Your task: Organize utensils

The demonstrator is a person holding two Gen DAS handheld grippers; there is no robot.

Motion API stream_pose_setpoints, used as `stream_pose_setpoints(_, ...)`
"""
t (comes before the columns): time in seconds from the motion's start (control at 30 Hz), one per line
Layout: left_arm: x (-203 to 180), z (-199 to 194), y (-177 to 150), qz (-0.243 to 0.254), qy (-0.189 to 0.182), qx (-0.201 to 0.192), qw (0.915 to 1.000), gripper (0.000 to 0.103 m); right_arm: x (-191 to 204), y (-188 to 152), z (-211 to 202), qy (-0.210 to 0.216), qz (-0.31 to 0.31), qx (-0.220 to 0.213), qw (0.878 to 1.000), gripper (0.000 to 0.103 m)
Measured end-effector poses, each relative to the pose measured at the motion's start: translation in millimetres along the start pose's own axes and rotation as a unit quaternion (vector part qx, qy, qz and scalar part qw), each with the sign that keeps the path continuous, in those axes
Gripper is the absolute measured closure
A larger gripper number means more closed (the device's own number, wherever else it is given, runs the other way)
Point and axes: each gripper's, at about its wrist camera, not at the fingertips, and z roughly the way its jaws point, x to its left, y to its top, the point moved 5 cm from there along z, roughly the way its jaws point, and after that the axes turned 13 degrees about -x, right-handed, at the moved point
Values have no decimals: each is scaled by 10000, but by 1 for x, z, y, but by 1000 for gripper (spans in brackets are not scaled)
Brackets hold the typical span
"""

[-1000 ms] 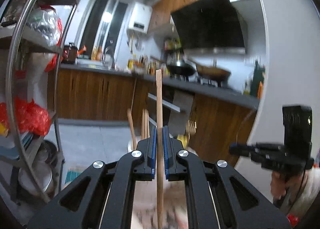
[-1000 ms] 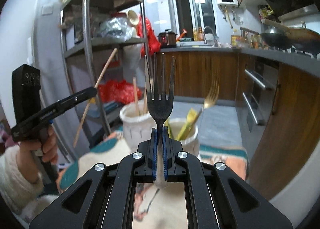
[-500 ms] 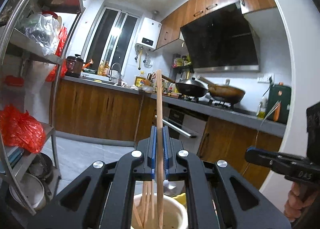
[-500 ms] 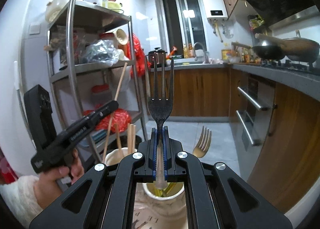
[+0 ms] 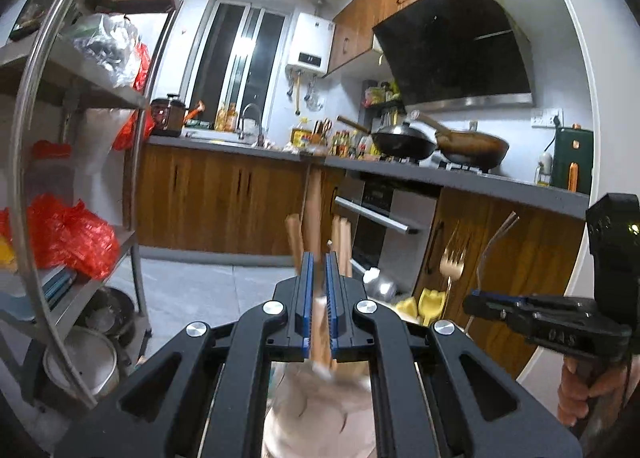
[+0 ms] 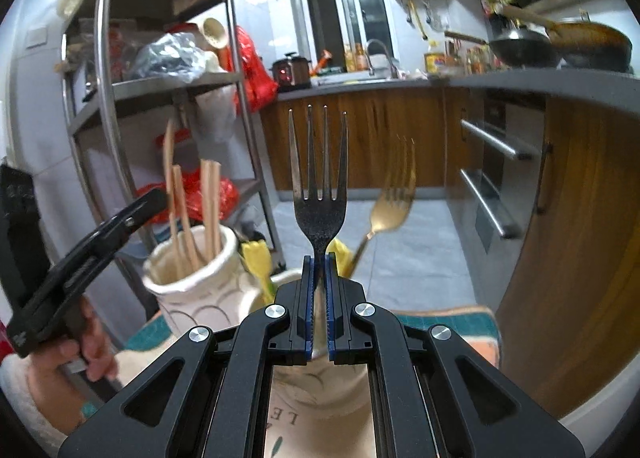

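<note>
Two hand-held grippers: each is clamped on one utensil above its own jar.
Left hand-held gripper (image 5: 316, 300): jaws closed on a wooden chopstick (image 5: 313, 210) held upright; its lower end blurs into the mouth of the cream jar (image 5: 320, 410) at 6 o'clock.
Right hand-held gripper (image 6: 319, 300): jaws closed on the neck of a dark fork (image 6: 319, 194), tines up; the second jar (image 6: 320, 390) sits directly under the jaws.
Chopstick jar: in the right wrist view the cream jar (image 6: 196, 290) stands at 9 o'clock of the fork and holds several chopsticks (image 6: 210, 210).
Fork jar: a gold fork (image 6: 394, 198) and a yellow utensil (image 6: 256, 262) rise from it at 1 and 10 o'clock of the jaws.
Step in hand (judged): lowering each utensil into its matching jar.
Procedure, chopstick: keep it vertical and aim for the gap between the sticks already standing; release only when its tip is below the rim.
Procedure, fork: lower the handle straight down, clear of the gold fork; do not tilt toward the rim.
Risk: an early release could tip a utensil out or knock a jar.
Hidden: both jar mouths lie behind the gripper bodies; neither utensil's lower end is visible.
Unclear: motion blur smears the chopstick and jar in the left wrist view; depth of insertion cannot be told.
Cut off: the tabletop shows only as a patterned cloth (image 6: 460, 322) around the jars.
</note>
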Motion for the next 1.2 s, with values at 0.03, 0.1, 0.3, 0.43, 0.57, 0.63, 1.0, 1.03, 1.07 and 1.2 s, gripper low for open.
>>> stream_pose_setpoints(0.03, 2, -3, -2, 19, 25, 54, 10000, 97, -1, -2, 1, -32, 12, 36, 10000, 97)
stream_pose_setpoints(0.1, 5, -5, -5, 29, 68, 123, 9999, 97, -3, -5, 3, -119, 37, 110, 9999, 97)
stream_pose_setpoints(0.3, 10, -9, -6, 1, 117, 207, 9997, 97, -7, -12, 8, -215, 136, 267, 9993, 97)
stream_pose_setpoints(0.43, 7, -14, -5, 65, 48, 268, 9996, 97, -10, -15, 11, -264, 206, 342, 9989, 96)
stream_pose_setpoints(0.57, 3, -18, -6, 140, 25, 328, 9994, 97, -12, -14, 8, -262, 240, 299, 9989, 82)
stream_pose_setpoints(0.63, 3, -21, -8, 135, 31, 380, 9992, 96, -13, -14, 5, -260, 262, 301, 9989, 81)
stream_pose_setpoints(1.0, -8, -56, -30, 327, -110, 807, 9961, 95, -8, -39, -47, -221, -14, 326, 9992, 71)
stream_pose_setpoints(1.03, -9, -59, -33, 338, -127, 856, 9957, 95, -8, -42, -50, -222, -42, 345, 9991, 71)
stream_pose_setpoints(1.07, -10, -61, -36, 343, -134, 889, 9954, 95, -6, -48, -55, -231, -114, 364, 9990, 70)
stream_pose_setpoints(1.2, -17, -69, -51, 426, -124, 1064, 9933, 92, 0, -57, -66, -232, -341, 214, 9989, 62)
